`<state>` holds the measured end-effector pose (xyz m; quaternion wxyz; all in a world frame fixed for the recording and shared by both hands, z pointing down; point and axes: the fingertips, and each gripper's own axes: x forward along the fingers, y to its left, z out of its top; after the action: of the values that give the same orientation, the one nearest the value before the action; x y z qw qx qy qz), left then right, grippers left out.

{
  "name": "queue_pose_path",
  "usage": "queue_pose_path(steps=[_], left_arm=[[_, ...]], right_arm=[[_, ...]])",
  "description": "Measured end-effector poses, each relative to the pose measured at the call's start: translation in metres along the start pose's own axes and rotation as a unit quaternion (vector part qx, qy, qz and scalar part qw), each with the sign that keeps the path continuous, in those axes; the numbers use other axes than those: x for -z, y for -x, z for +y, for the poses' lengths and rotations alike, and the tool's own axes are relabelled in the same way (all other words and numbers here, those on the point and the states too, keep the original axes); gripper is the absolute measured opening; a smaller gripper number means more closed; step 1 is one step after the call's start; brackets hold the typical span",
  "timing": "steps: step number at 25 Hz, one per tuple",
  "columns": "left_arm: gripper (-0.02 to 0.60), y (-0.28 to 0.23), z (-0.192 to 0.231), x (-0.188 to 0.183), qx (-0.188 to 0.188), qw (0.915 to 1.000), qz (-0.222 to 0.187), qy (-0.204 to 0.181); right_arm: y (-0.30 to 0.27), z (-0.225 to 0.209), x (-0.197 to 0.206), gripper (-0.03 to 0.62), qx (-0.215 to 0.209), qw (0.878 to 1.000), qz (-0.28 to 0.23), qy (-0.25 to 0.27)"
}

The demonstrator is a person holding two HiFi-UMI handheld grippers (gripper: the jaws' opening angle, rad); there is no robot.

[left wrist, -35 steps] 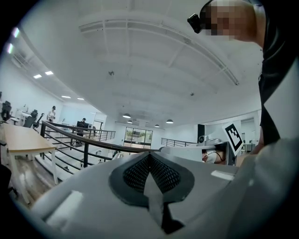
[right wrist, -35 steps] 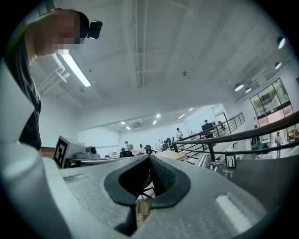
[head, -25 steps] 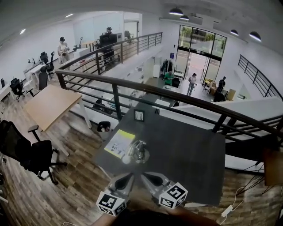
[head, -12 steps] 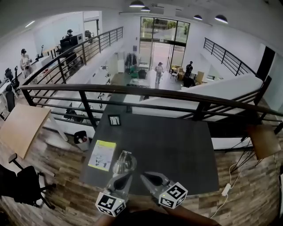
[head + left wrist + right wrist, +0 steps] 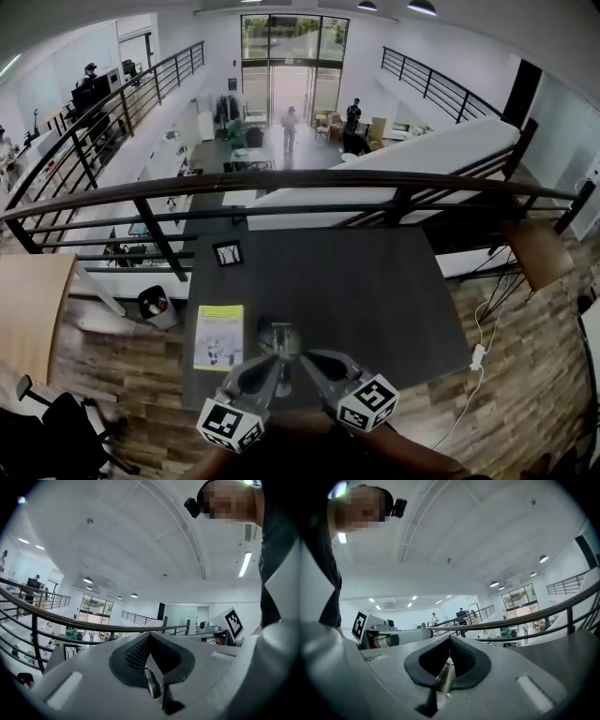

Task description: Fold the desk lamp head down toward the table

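The desk lamp [image 5: 279, 341] is a small silvery thing standing near the front edge of the dark table [image 5: 375, 300]. In the head view my left gripper [image 5: 266, 366] and right gripper [image 5: 309, 359] point inward at it from either side, their tips close against its lower part. Both grippers look shut, with nothing gripped. In the left gripper view a silvery piece of the lamp [image 5: 152, 687] shows just past the left gripper [image 5: 150, 660]. The right gripper view shows the same lamp metal [image 5: 444, 679] just beyond the right gripper [image 5: 449, 660]. Whether either tip touches the lamp I cannot tell.
A yellow-green booklet [image 5: 218, 336] lies on the table left of the lamp, and a small framed card [image 5: 227, 253] stands at the far left corner. A dark railing [image 5: 281, 187] runs behind the table. A cable and plug [image 5: 478, 356] lie on the floor at the right.
The view has swung round, so the table now sits squarer in the picture. Both grippers have closed in on the lamp, which was ahead of their tips and now stands between them.
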<state>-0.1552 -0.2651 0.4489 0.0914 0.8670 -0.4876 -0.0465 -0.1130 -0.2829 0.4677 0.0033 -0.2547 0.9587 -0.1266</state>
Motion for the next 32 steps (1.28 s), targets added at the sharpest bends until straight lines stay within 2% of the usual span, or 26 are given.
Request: queue_pose_path(steps=[3,9,16,25,32], left_arm=[[0.002,0.005,0.011,-0.002,0.025,0.9997,0.004,0.001],[0.002,0.018,0.025,0.0,0.068,0.9975,0.016,-0.005],[0.002,0.022,0.029,0.01,0.083,0.9963,0.025,0.003],[0.002,0.025,0.028,0.02,0.085,0.9957,0.031,0.02],[0.002,0.034,0.032,0.025,0.076,0.9964,0.029,0.021]], right_arm=[[-0.011,0.002,0.005,0.003,0.029,1.0,0.005,-0.004],[-0.028,0.009,0.025,0.122,0.075,0.997,0.028,-0.019],[-0.036,0.011,0.049,0.217,0.097,0.992,0.071,-0.033],[-0.04,0.012,0.07,0.249,0.095,0.989,0.103,-0.04],[-0.036,0.01,0.078,0.218,0.11,0.988,0.111,-0.02]])
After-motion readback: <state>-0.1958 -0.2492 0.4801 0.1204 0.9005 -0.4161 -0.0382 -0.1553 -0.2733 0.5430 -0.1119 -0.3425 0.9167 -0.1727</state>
